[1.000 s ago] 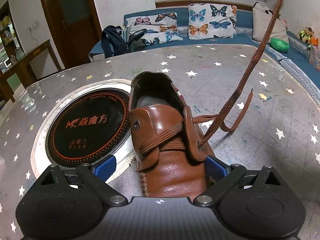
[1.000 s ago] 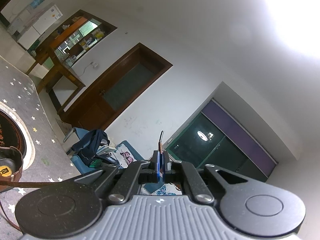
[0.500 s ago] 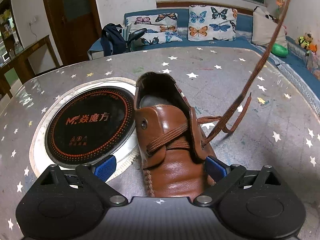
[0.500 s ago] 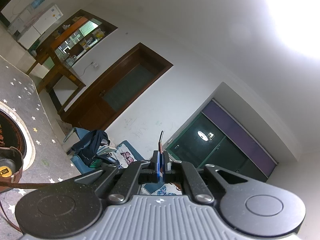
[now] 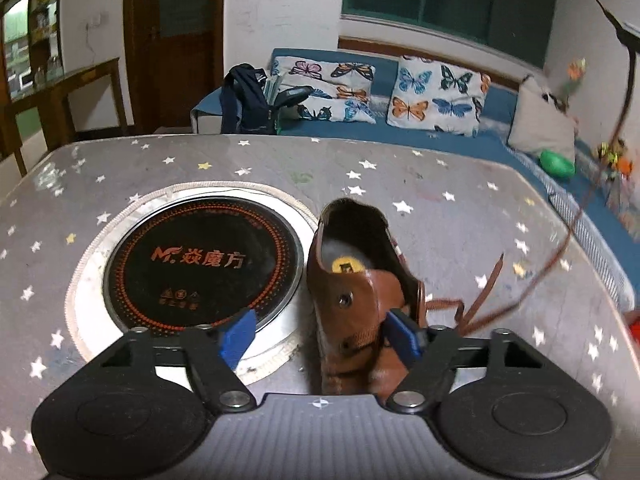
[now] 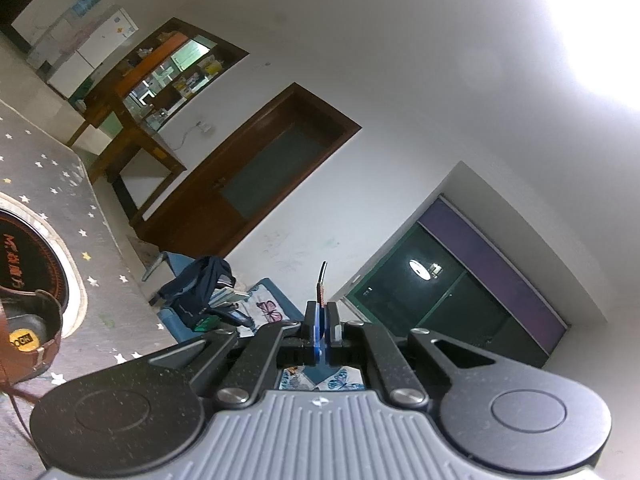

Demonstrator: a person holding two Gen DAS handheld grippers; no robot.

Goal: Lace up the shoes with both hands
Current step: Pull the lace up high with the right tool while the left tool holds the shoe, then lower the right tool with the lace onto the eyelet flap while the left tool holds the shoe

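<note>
A brown leather shoe [image 5: 356, 304] stands on the star-patterned table [image 5: 440, 208], heel opening away from me. My left gripper [image 5: 320, 334] is open and straddles the shoe's front, the right blue pad [image 5: 404, 336] against the lace flap. One brown lace [image 5: 576, 216] runs taut from the shoe up to the right. Its short free end [image 5: 486, 292] sticks out beside the shoe. My right gripper [image 6: 321, 322] is raised, tilted toward the ceiling and shut on the lace's tip [image 6: 321, 284]. The shoe's heel [image 6: 28, 344] shows at the left edge of the right wrist view.
A round black induction plate [image 5: 200, 264] is set in the table left of the shoe. A sofa with butterfly pillows [image 5: 436, 96] and a dark bag [image 5: 244, 100] stands behind the table. Toys lie at the far right.
My left gripper has moved forward and lower over the shoe, so the laced front is now under it. The lace is pulled further to the right. My right gripper stays shut on the lace tip.
</note>
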